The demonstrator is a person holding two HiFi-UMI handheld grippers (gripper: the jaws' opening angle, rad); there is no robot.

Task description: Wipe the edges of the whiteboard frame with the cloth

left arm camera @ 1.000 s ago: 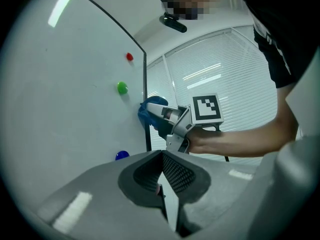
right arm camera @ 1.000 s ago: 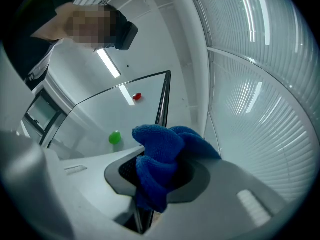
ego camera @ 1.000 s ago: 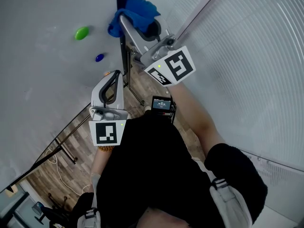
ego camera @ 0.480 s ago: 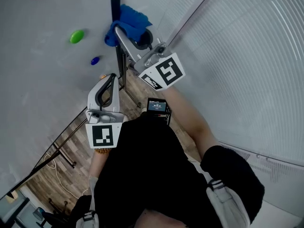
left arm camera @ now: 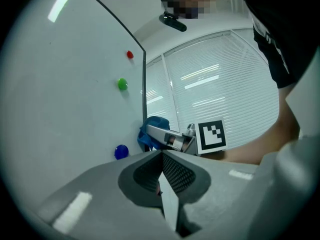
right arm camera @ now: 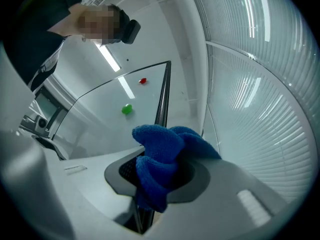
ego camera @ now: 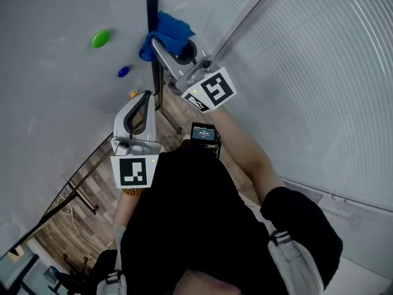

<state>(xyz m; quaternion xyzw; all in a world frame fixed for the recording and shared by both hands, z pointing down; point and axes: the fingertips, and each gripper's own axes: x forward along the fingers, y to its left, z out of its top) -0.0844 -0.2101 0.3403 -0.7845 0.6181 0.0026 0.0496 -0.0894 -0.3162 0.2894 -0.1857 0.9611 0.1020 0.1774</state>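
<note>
The whiteboard [ego camera: 55, 91] fills the left of the head view, its dark side frame edge [ego camera: 151, 5] running down the middle top. My right gripper [ego camera: 161, 42] is shut on a bunched blue cloth [ego camera: 166, 31] that presses against that edge. In the right gripper view the blue cloth [right arm camera: 162, 161] bulges out between the jaws beside the dark frame edge [right arm camera: 162, 101]. My left gripper [ego camera: 140, 106] hangs lower, near the board, shut and empty. Its own view shows the left gripper [left arm camera: 161, 159] with jaws together, the frame edge [left arm camera: 144, 94] and the cloth [left arm camera: 152, 129] beyond.
Green [ego camera: 100, 38], blue [ego camera: 123, 71] and orange [ego camera: 132, 94] magnets stick to the board; a red magnet [left arm camera: 130, 55] sits higher. The board's stand legs [ego camera: 80, 189] rest on wood floor. White blinds [ego camera: 319, 72] cover the right. A small screen device [ego camera: 204, 133] hangs at the person's chest.
The right gripper with the cloth has stayed pressed on the frame edge, shifting only slightly along it. The left gripper has barely moved.
</note>
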